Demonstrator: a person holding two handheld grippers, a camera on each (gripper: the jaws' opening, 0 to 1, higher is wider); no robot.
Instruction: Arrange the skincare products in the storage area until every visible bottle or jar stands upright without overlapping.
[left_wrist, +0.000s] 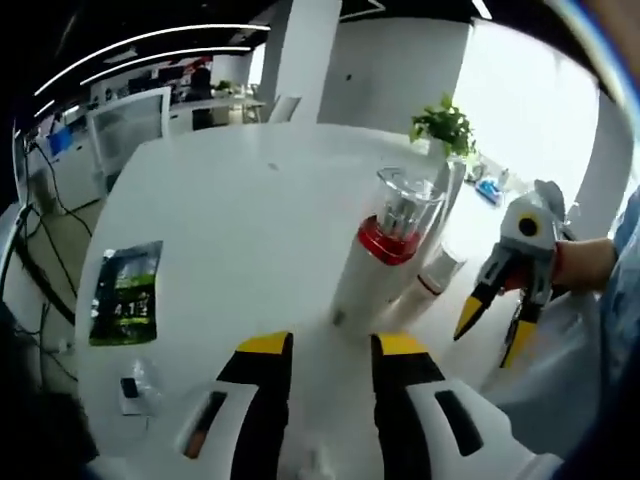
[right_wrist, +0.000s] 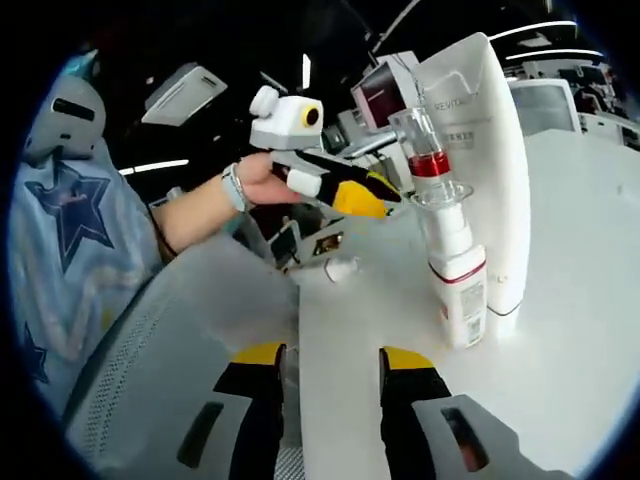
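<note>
White surface (left_wrist: 230, 230), dark packet (left_wrist: 126, 292) lying left, potted plant (left_wrist: 445, 125) at far edge, red-collared pump bottle (left_wrist: 385, 262) and smaller bottle (left_wrist: 432, 278) upright beside tall tube (right_wrist: 482, 150), just ahead of left hand-held gripper (left_wrist: 330, 352), right hand-held gripper (right_wrist: 330, 362) nearby, both parted, empty

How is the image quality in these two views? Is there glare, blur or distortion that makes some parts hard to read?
Left gripper view: strong window glare at upper right washes out the background behind the plant; the bottle with the red collar is soft; fisheye bends the white table edge. Right gripper view: dark background, the tall white tube is bright but its print is blurred.
</note>
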